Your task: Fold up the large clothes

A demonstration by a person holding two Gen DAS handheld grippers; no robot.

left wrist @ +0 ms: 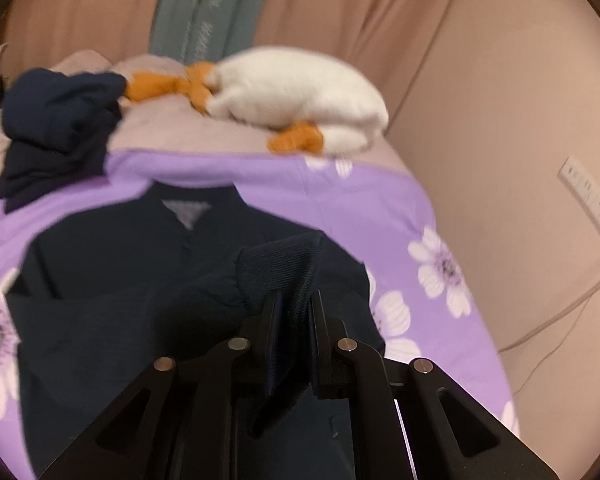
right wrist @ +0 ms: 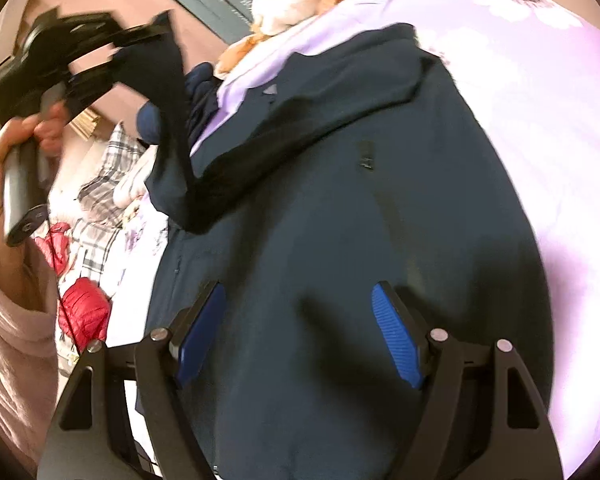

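Both grippers are matte black linkages with round silver pivot pins and triangular cut-outs in their outer arms. The right gripper [right wrist: 298,336] carries ribbed blue pads [right wrist: 396,340]. The person's left hand [right wrist: 8,168] emerges from a fuzzy pale pink sleeve [right wrist: 8,340], on a dark grey handle [right wrist: 22,196].

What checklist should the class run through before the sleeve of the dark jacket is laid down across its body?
1. Left claw shut on the sleeve cuff: ok.
2. Right claw open, holding nothing: ok.
3. Dark jacket spread on the purple floral sheet: ok.
4. Sleeve lifted off the jacket body: ok.
5. Jacket front free of wrinkles: cannot tell, blurred.
6. White plush toy off the jacket: ok.
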